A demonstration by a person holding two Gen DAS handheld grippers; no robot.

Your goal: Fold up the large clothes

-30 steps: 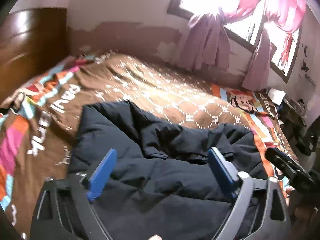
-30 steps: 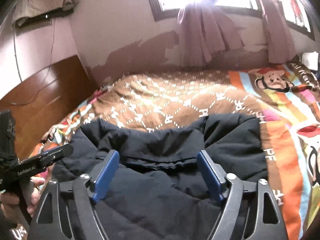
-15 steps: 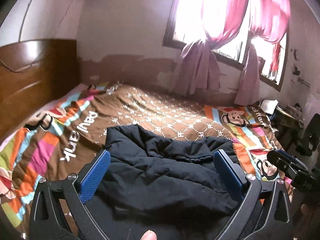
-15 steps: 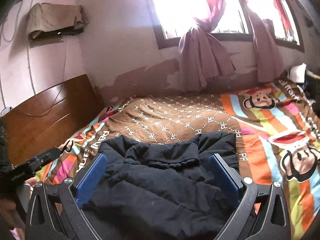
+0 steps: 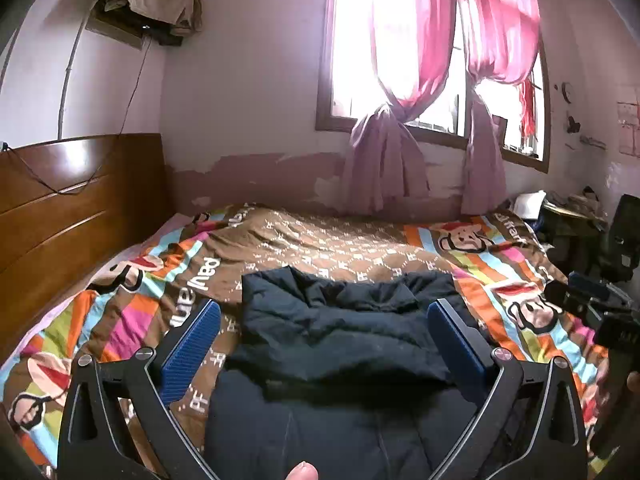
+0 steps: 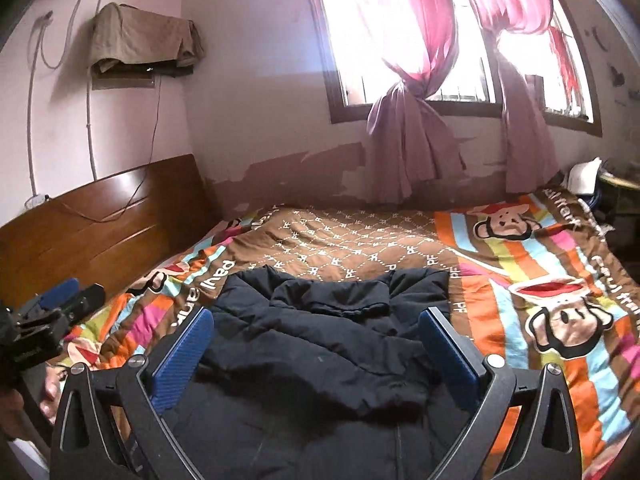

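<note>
Lying folded on bedspread (image 5: 328, 248) – black jacket (image 5: 344, 320), untouched

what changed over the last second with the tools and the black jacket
Both tools, left tool and right tool, pulled back and up from the black padded jacket, jaws spreading slightly wider, holding nothing. The jacket stayed folded on the colourful patterned bedspread.

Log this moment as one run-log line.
left gripper: open, empty | right gripper: open, empty | black jacket: partly folded on bedspread
</note>
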